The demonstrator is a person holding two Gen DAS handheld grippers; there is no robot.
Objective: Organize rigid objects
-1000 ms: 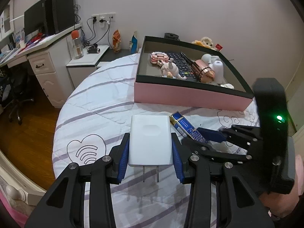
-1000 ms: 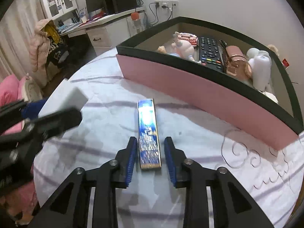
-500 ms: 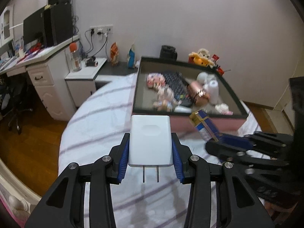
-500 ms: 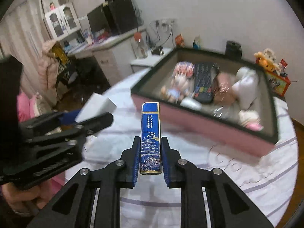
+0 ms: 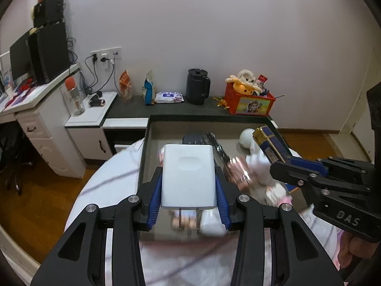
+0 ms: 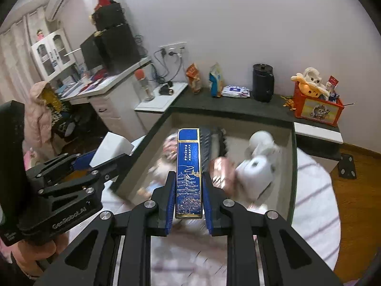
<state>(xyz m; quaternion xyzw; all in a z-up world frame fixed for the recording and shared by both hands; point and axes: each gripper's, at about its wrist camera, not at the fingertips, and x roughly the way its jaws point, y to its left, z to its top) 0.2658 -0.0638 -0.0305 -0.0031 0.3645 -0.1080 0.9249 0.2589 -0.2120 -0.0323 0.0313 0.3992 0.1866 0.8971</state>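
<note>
**Carrying two hard little blocks over the box**

Gripping from near to far: the left gripper [image 5: 189,191] is clamped on a white, rounded-corner plastic plug-in charger [image 5: 188,175], its blue pads [image 5: 156,199] pressing the two long side faces while the two metal prongs [image 5: 189,217] point back toward the camera at 6 o'clock. The right gripper [image 6: 189,196] is clenched on a slim blue rectangular case with gold edging and a printed pagoda scene [image 6: 189,171], held by its narrow long sides, far end pointing to 12 o'clock.

Both pieces look stiff and light, so I judge that a modest squeeze is enough. The charger's smooth shell may slip, so flat side faces are the right hold; the prongs should not take any load. The case looks glossy and narrow, likely to twist if pinched near one end, so mid-length is the safer hold.

Beyond the grippers, both items hang above an open shallow box with a dark rim and pale floor [image 5: 144,152], which sits on a white striped cloth-covered round table [image 6: 316,190]. In the box, blurred, lie a black remote control [image 5: 215,144], a copper-coloured ribbed cylinder [image 5: 238,172] and a white rounded bottle-like piece [image 6: 256,169]. Free floor shows at 11 o'clock in the box.
</note>
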